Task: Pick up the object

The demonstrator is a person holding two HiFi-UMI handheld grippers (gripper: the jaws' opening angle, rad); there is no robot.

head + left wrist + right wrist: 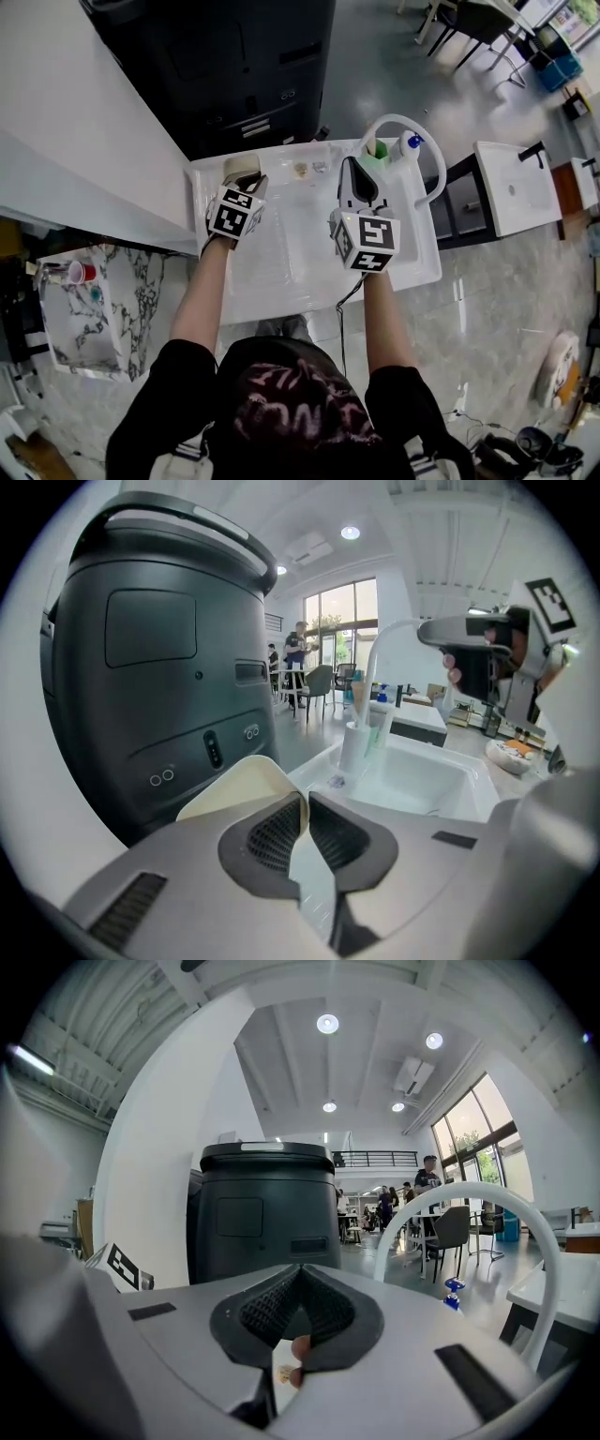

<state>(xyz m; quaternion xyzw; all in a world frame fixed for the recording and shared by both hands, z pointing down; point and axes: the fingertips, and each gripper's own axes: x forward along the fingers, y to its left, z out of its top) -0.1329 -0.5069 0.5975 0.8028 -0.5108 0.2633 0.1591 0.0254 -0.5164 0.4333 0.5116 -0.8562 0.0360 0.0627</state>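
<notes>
A cream, thin-walled cup point(241, 167) is at the tip of my left gripper point(247, 180), held above the far left corner of the white sink point(281, 262). In the left gripper view the pads of the left gripper point(307, 801) pinch the cup's point(239, 782) wall, so that gripper is shut on it. My right gripper point(355, 171) hovers over the sink's far right part, beside the white arched faucet point(394, 118). In the right gripper view its tips point(300, 1271) meet with nothing between them. The right gripper point(478, 639) also shows at the upper right of the left gripper view.
A tall black machine point(234, 66) stands just behind the sink. A green bottle point(378, 150) and a blue-capped bottle point(410, 143) stand by the faucet. Small scraps point(301, 170) lie on the sink's far rim. A marble side table with a red cup point(82, 272) is at the left.
</notes>
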